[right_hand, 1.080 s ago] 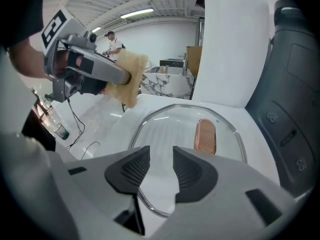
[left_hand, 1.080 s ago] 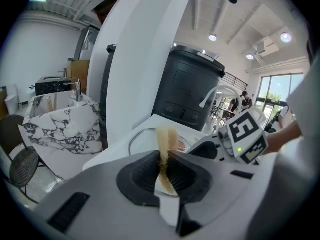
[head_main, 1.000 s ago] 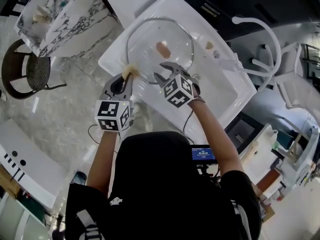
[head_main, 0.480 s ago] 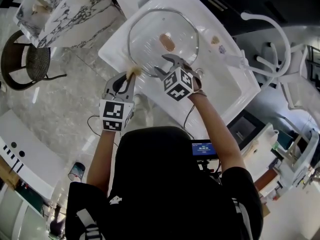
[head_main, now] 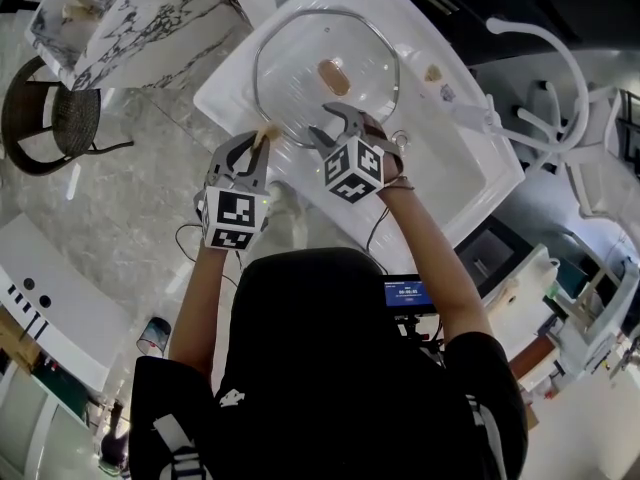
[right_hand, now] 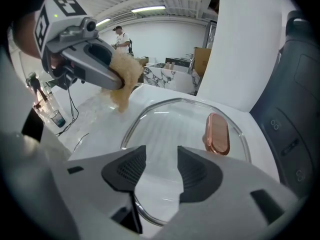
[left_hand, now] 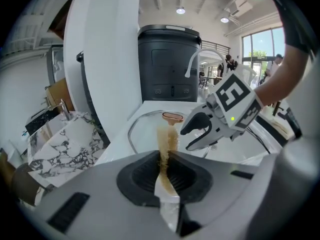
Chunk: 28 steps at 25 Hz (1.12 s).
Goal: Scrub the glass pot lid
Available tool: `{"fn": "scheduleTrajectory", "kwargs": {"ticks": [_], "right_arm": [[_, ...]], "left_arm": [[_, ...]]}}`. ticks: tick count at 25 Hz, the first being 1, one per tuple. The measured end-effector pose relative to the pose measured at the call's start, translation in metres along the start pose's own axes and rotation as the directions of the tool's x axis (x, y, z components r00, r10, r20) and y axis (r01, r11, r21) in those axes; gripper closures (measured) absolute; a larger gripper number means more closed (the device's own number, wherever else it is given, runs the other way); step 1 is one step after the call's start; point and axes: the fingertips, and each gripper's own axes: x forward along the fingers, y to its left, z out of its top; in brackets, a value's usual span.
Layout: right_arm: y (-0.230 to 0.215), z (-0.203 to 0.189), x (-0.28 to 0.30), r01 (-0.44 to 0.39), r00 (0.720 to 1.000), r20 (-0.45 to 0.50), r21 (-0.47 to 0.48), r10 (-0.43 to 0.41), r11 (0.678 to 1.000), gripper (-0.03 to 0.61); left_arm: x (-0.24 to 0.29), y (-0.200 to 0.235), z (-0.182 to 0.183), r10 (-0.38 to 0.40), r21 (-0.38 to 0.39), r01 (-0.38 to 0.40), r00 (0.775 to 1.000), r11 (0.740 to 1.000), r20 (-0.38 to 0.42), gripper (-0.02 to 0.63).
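Glass pot lid (head_main: pixel 300 93): lies flat in the white sink (head_main: pixel 450 168), copper-coloured handle (head_main: pixel 333 76) uppermost. It is ahead of both sets of fingers, near rim closest.
Left gripper (left_hand: pixel 167 160): fingers clenched on a tan sponge (left_hand: pixel 166 136), whose tip is at the lid's near-left rim, short of the handle.
Right gripper (right_hand: pixel 162 165): fingers released, just been opening, nothing clamped, poised above the near rim.
Likely next: sponge forward across the glass.
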Motion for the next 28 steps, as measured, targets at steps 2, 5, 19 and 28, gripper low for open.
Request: {"fn": "scheduleTrajectory", "kwargs": {"ticks": [2,5,19,28], "right_arm": [[0.000,0.000,0.000,0.003,1.000,0.003,-0.004,-0.003,1.000,0.396],[0.000,-0.001,0.000,0.013,1.000,0.010,-0.009,-0.013,1.000,0.394],[0.001,-0.002,0.001,0.022,1.000,0.012,0.000,-0.022,1.000,0.396],[0.000,-0.001,0.002,0.025,1.000,0.019,0.011,-0.025,1.000,0.396]], "left_arm": [[0.003,0.001,0.000,-0.003,0.011,0.003,1.000,1.000,-0.009,0.592],[0.010,0.003,0.000,-0.016,0.054,0.018,0.999,0.998,-0.030,0.592],[0.048,0.003,0.021,-0.189,0.249,0.222,0.970,0.943,-0.150,0.592],[0.071,0.001,0.018,-0.266,0.288,0.330,0.934,0.899,-0.239,0.592]]}}
